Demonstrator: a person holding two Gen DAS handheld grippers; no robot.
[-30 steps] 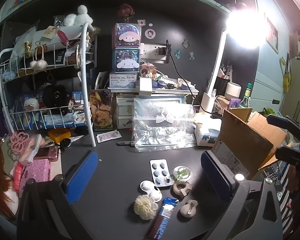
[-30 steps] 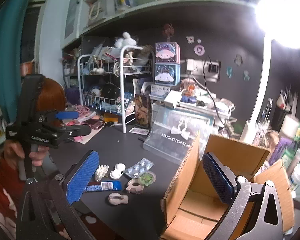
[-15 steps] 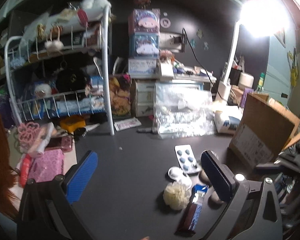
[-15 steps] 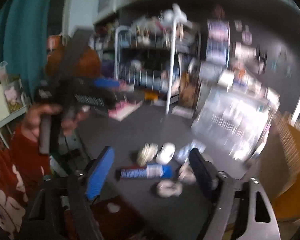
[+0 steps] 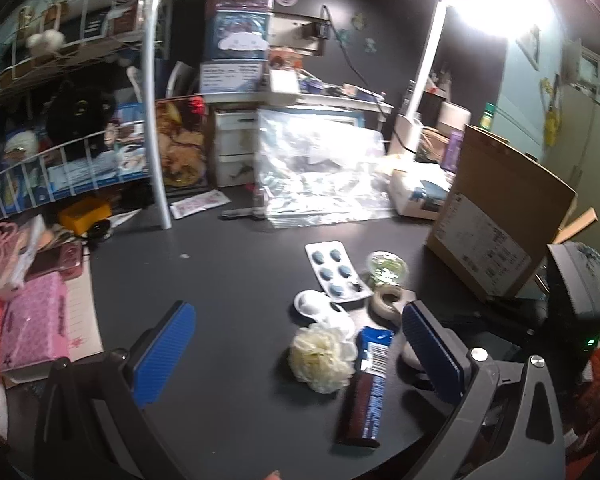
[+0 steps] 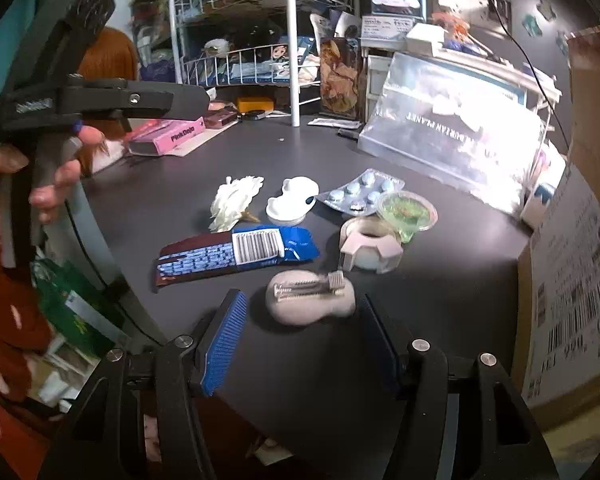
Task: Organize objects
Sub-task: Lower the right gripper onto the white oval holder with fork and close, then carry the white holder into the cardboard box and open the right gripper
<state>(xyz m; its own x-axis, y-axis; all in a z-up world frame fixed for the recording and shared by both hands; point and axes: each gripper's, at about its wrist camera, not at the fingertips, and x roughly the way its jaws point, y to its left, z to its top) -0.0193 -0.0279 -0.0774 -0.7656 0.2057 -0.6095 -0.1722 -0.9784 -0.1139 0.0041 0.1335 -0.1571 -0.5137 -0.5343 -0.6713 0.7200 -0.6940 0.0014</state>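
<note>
Small items lie grouped on the dark desk: a blue-and-brown snack wrapper, a white flower, a white contact-lens case, a blister pack of blue pills, a green jelly cup, a tape dispenser and a beige hair clip. My right gripper is open, low over the desk, its jaws either side of the hair clip's near end. My left gripper is open and empty, above the desk left of the flower and wrapper.
A cardboard box stands at the right, also in the right wrist view. A clear plastic bag, a white wire rack, stacked small drawers and a desk lamp line the back. A pink box lies left.
My right gripper swung left from over the cardboard box and dropped down to the hair clip. My left gripper shifted left, so the items now sit right of its centre.
</note>
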